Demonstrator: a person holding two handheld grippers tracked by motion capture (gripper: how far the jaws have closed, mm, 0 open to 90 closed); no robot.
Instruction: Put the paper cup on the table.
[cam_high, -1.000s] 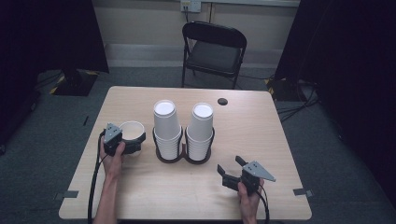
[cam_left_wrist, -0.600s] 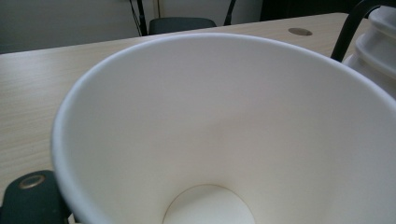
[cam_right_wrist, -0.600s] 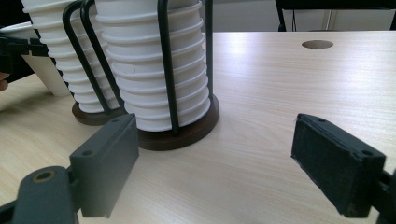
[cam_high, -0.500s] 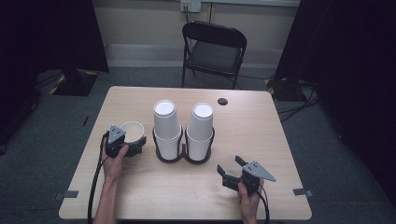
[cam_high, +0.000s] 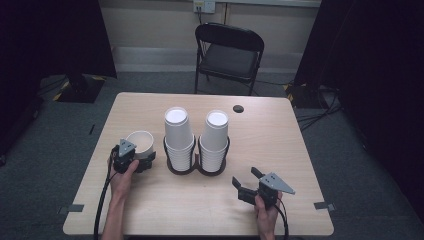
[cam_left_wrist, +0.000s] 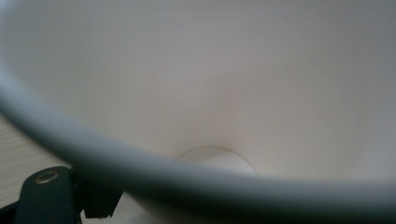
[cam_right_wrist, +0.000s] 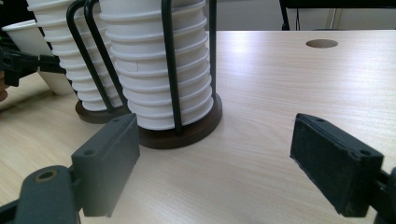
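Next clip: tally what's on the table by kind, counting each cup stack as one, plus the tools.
Stacks of white paper cups: 2
Loose white paper cup: 1
Black wire cup holder: 1
Handheld tools: 2, left tool and right tool
Total: 6

Your table (cam_high: 150, 210): two stacks of white cups (cam_high: 178, 132) in a dark double holder (cam_high: 196, 169). Your left gripper (cam_high: 142, 161) grips a single upright cup (cam_high: 140, 142) beside it. Your right gripper (cam_high: 245, 182), jaws apart, rests near the front edge.
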